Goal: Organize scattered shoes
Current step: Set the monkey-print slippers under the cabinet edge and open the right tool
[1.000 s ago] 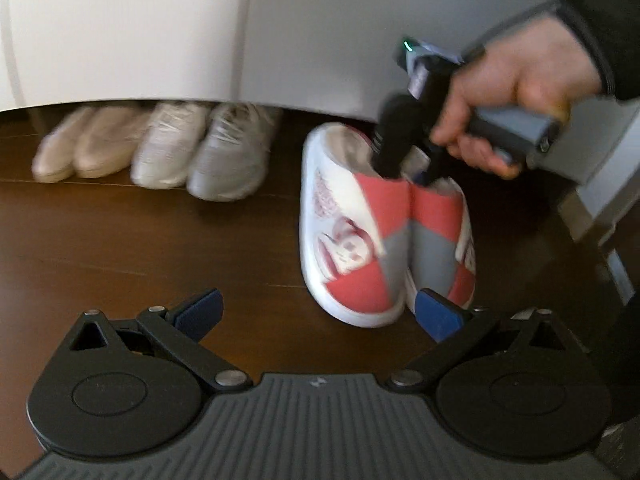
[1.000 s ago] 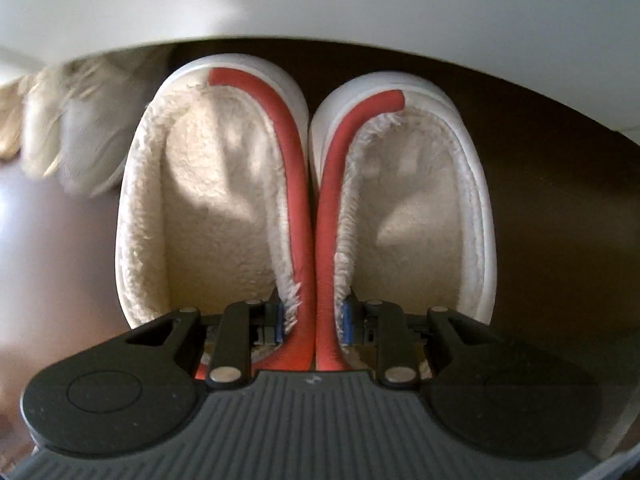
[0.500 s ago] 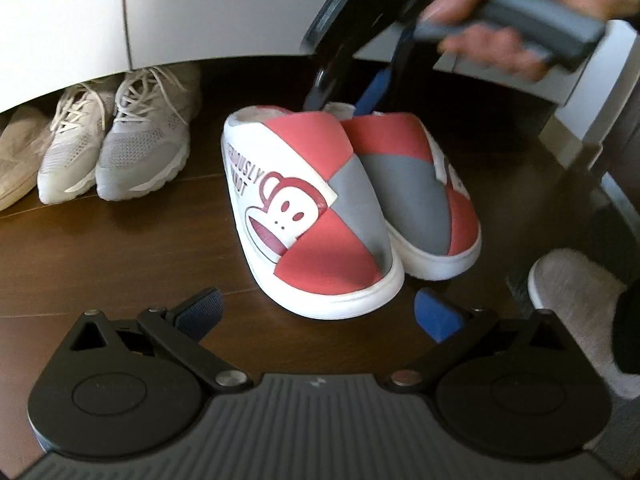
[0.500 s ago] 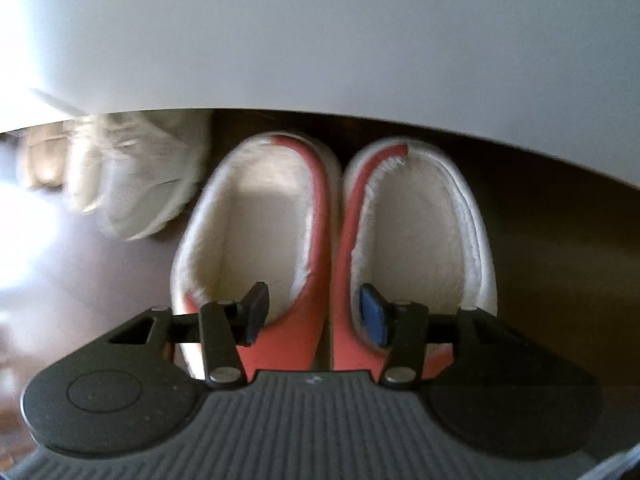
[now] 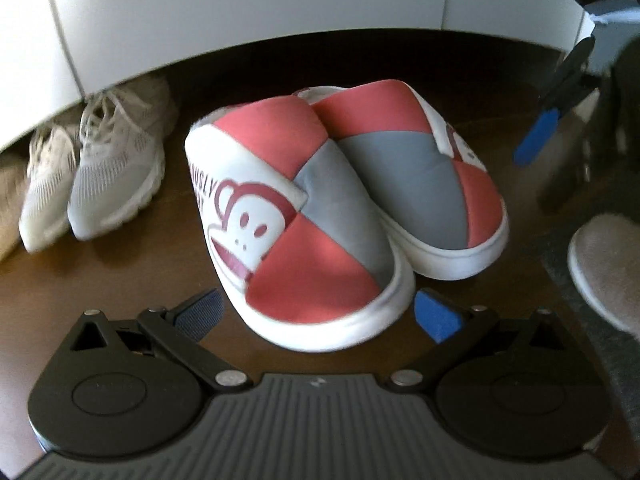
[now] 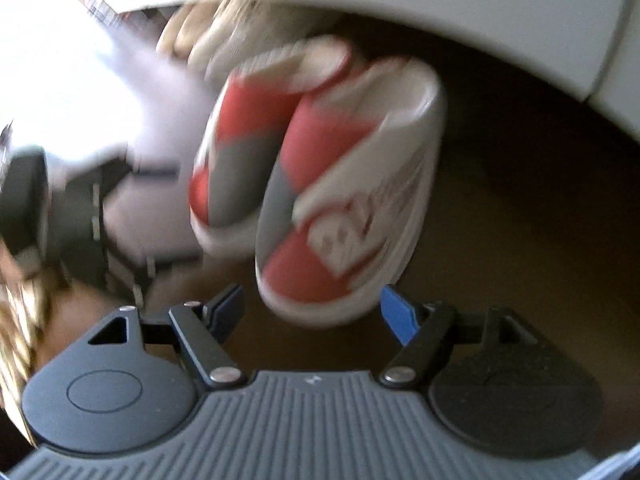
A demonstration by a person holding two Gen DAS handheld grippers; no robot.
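Two red, grey and white slippers with a monkey print (image 5: 320, 220) stand side by side on the dark wooden floor, toes toward my left gripper (image 5: 316, 314). That gripper is open, its blue pads on either side of the nearer slipper's toe, not touching it. In the blurred right wrist view the same slippers (image 6: 320, 196) lie just ahead of my right gripper (image 6: 312, 308), which is open and holds nothing. The right gripper's blue-tipped finger (image 5: 536, 140) shows at the right edge of the left wrist view, away from the slippers.
A pair of grey-white sneakers (image 5: 96, 176) stands under the white cabinet (image 5: 240, 12), left of the slippers. A person's foot in a grey slipper (image 5: 608, 268) is at the far right. Dark floor (image 6: 500, 220) lies right of the slippers.
The right gripper let go of the slippers' inner edges, opened and pulled back to the right. The slippers now rest on the floor, and the left gripper has come closer to them.
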